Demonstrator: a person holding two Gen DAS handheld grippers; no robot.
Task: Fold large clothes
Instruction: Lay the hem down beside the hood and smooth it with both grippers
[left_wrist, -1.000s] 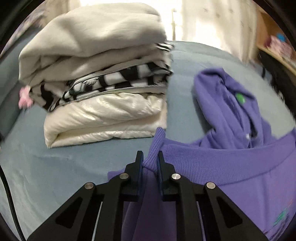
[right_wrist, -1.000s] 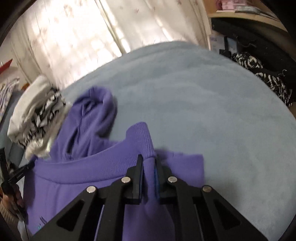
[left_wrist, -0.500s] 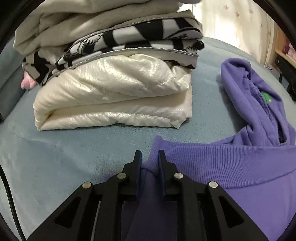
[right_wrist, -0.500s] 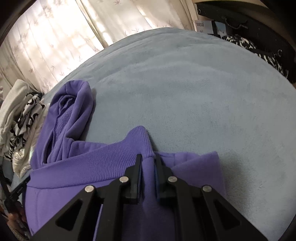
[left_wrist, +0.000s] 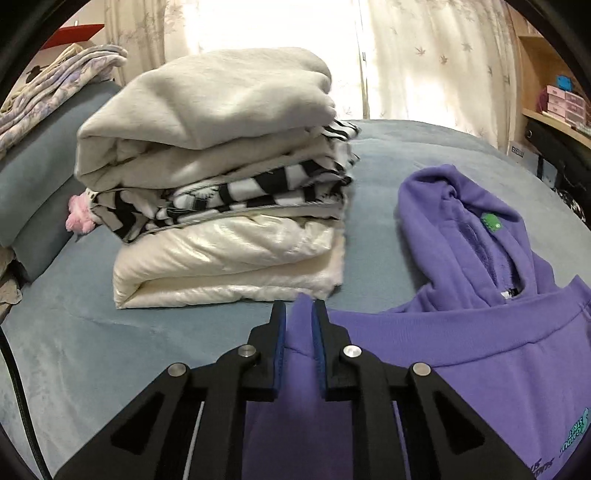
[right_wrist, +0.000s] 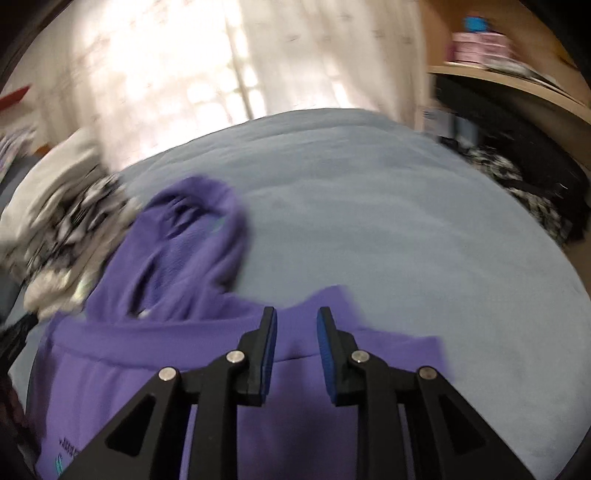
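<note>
- Purple hoodie (left_wrist: 480, 369), one of it, lies flat on the blue-grey bed (left_wrist: 74, 350), near edge of the scene, its ribbed hem folded up across the body.
- Hood (left_wrist: 461, 221) points to the far side, toward the curtain (left_wrist: 443, 55); the long axis runs near to far.
- One stack of folded clothes (left_wrist: 221, 184) sits just left of the hood: three I can count, a cream one on top, a black-and-white one in the middle, a shiny white one at the bottom.
- Left gripper (left_wrist: 298, 314): fingers nearly closed, pinching a peak of the purple hem at the left corner.
- Right gripper (right_wrist: 297, 319): fingers have just been opening, a clear gap now; purple cloth lies between them at the right corner, pads off it. This view is blurred.
</note>
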